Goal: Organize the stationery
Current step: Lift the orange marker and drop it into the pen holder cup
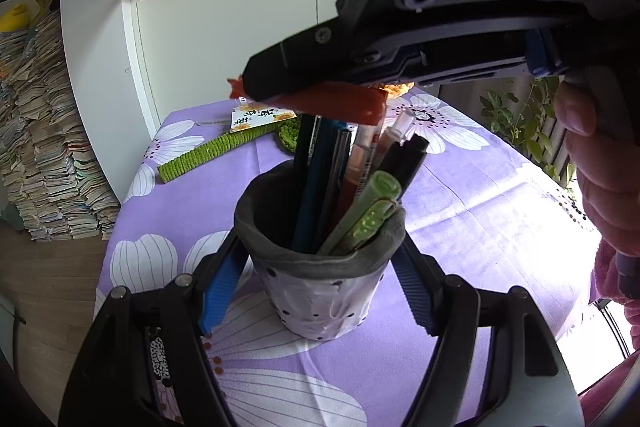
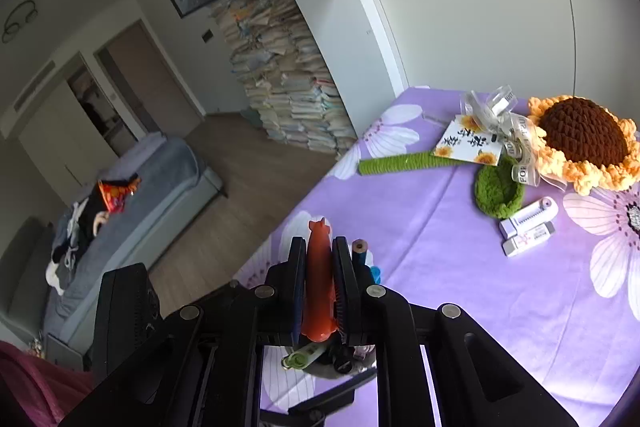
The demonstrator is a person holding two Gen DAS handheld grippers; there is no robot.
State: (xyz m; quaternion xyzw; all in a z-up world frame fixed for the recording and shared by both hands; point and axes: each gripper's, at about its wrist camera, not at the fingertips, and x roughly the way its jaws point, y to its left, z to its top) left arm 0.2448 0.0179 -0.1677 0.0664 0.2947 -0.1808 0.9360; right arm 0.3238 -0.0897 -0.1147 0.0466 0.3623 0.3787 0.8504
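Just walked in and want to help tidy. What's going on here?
A person is sorting stationery on the table with two handheld grippers. The left gripper clasps the pen holder, already full of pens. The right gripper grips an orange pen above it. Erasers lie loose near the knitted sunflower.

A crocheted yellow sunflower with a brown centre [image 2: 580, 143] lies on the purple flower-print cloth of the bench [image 2: 460, 267], its green yarn stem [image 2: 400, 163] beside a sunflower-printed card [image 2: 468, 145]. Tall stacks of books [image 2: 288, 83] stand against the white cabinet [image 2: 460, 27]; a grey sofa [image 2: 132, 199] holds clothes.
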